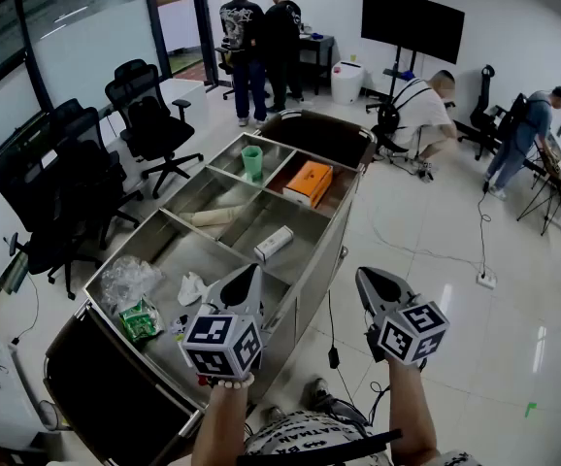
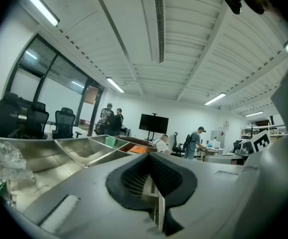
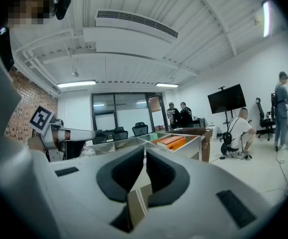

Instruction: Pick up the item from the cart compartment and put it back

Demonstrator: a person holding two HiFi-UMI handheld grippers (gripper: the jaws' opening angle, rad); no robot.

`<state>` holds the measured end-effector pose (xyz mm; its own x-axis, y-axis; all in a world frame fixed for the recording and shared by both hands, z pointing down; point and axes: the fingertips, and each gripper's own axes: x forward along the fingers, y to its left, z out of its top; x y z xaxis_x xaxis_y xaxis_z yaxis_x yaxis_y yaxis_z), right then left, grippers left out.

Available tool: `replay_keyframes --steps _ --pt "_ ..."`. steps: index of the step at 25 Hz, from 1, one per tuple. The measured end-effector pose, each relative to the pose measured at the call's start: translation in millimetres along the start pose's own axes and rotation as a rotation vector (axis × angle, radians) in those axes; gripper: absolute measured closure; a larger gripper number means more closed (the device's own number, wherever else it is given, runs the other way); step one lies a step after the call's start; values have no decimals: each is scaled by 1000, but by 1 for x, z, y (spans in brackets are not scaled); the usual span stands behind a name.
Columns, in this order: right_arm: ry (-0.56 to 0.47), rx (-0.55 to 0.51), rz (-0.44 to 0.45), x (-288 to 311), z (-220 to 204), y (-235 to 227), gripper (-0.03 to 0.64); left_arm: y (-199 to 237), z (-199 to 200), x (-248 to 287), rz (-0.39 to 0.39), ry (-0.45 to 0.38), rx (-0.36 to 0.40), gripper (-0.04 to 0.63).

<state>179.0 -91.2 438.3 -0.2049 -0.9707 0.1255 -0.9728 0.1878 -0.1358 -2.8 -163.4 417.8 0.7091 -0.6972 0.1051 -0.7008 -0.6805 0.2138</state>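
Pick-up not begun: left tool (image 1: 249, 278) and right tool (image 1: 370, 282), lower centre, both pinched narrow and empty; next, probably opening over the cart (image 1: 350, 223).

The cart (image 1: 213, 194) is brushed metal with a dull sheen; the floor (image 1: 436, 289) is glossy and mirrors the lights. The bag (image 1: 125, 282) is clear crinkly plastic. The left gripper (image 2: 150, 156) has a matt grey plastic shell, pads (image 2: 134, 177) black and ribbed.
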Motion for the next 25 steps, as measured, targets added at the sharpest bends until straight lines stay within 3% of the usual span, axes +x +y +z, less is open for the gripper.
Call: replay_keyframes --steps 11,12,14,16,20,21,25 --pt "-25 -93 133 74 55 8 579 16 36 25 27 -24 34 592" --pt "-24 -97 146 84 60 7 538 19 36 29 27 -25 31 592" --pt "-13 -108 165 105 66 2 531 24 36 39 32 -17 23 592" --pt "9 -115 186 129 70 -3 460 30 36 50 43 -5 15 592" --pt "61 -135 228 177 78 -9 395 48 42 67 73 5 8 592" --pt "76 -144 238 189 80 -9 351 53 44 70 84 5 4 592" --pt "146 -182 275 235 85 -7 301 70 46 82 126 20 -23 592"
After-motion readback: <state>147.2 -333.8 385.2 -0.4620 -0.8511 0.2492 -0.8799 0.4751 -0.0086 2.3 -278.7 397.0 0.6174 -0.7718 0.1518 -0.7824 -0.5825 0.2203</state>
